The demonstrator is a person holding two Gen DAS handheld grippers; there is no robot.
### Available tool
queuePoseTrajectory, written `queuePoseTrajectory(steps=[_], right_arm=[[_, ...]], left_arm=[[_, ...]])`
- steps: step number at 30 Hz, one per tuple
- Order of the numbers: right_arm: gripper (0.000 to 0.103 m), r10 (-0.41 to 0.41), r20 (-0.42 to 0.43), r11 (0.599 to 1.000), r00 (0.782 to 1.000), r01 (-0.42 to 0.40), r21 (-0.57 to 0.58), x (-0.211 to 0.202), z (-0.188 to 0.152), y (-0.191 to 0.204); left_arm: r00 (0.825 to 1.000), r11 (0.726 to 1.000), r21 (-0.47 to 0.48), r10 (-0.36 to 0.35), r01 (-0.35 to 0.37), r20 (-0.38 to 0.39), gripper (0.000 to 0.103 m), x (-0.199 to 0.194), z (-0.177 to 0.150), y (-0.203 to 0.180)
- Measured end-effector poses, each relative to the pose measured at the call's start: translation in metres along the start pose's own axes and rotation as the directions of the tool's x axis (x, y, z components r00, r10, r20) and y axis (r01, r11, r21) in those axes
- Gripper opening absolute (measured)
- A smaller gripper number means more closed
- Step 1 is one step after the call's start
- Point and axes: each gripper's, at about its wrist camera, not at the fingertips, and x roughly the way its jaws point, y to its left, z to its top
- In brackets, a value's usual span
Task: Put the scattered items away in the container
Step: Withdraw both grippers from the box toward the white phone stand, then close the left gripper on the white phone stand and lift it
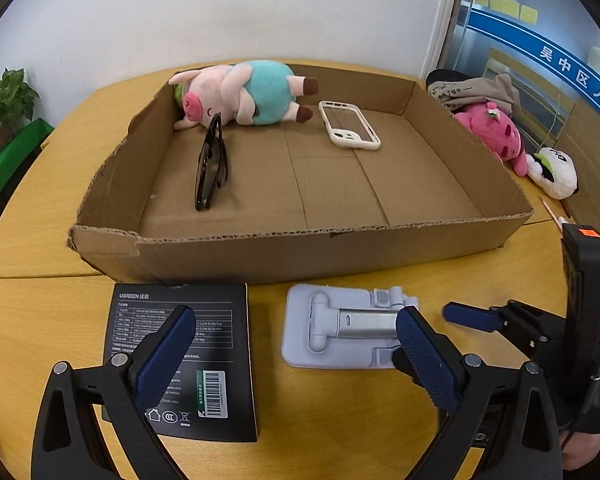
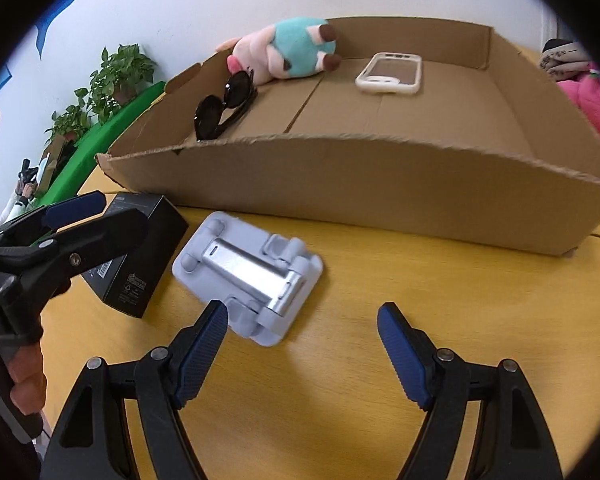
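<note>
Cardboard container [image 1: 300, 256] in the left wrist view already holds 3 things: a plush pig [image 1: 244, 94], sunglasses [image 1: 211, 164] and a phone case [image 1: 350, 124]. Left on the worktop [image 1: 32, 240] just in front of it are 2: a black box [image 1: 180, 360] and a folded phone stand [image 1: 348, 326]. The left claw [image 1: 296, 336] hangs above them, spread wide and empty.

In the right wrist view, the right claw [image 2: 302, 336] also gapes empty, its left pad over the stand's near edge. By my judgement, 3 of 5 are tidied.

Corrugated cardboard box [image 1: 300, 252], matt wood table [image 1: 380, 420], brushed-metal stand [image 2: 248, 272]
</note>
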Motion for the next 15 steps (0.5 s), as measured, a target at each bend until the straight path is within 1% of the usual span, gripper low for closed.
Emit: queuePoseTrajectory(steps=[3, 4, 7, 9, 11, 12, 14, 15], right_arm=[[0.077, -0.04, 0.04, 0.998, 0.998, 0.042, -0.044, 0.007, -0.002, 0.004], [0.077, -0.046, 0.041, 0.997, 0.998, 0.048, -0.054, 0.007, -0.001, 0.005], [0.065, -0.043, 0.034, 0.996, 0.999, 0.045, -0.08, 0.004, 0.0, 0.001], [0.051, -0.036, 0.026, 0.996, 0.999, 0.038, -0.085, 0.0, -0.002, -0.005], [0.043, -0.025, 0.015, 0.996, 1.0, 0.026, -0.082, -0.005, -0.004, -0.012], [0.041, -0.016, 0.01, 0.997, 1.0, 0.016, -0.08, -0.008, -0.006, -0.016], [0.04, -0.019, 0.007, 0.997, 1.0, 0.019, -0.072, -0.012, -0.008, -0.024], [0.037, -0.013, 0.002, 0.998, 1.0, 0.013, -0.06, -0.015, -0.01, -0.029]], left_arm=[[1.0, 1.0, -0.003, -0.011, 0.011, -0.015, 0.099, 0.003, -0.002, 0.001], [1.0, 1.0, 0.001, -0.012, 0.012, -0.018, 0.099, 0.004, -0.003, 0.001], [0.999, 1.0, 0.0, -0.028, 0.028, -0.025, 0.097, 0.004, -0.005, -0.003], [0.999, 0.999, 0.011, -0.043, 0.043, -0.032, 0.096, 0.005, -0.007, -0.007], [0.998, 0.998, 0.036, -0.05, 0.052, -0.041, 0.096, 0.005, -0.009, -0.016], [0.997, 0.997, 0.051, -0.055, 0.058, -0.047, 0.096, 0.006, -0.011, -0.021], [0.996, 0.994, 0.076, -0.067, 0.072, -0.066, 0.096, 0.007, -0.016, -0.032], [0.995, 0.994, 0.08, -0.075, 0.081, -0.073, 0.096, 0.007, -0.019, -0.037]])
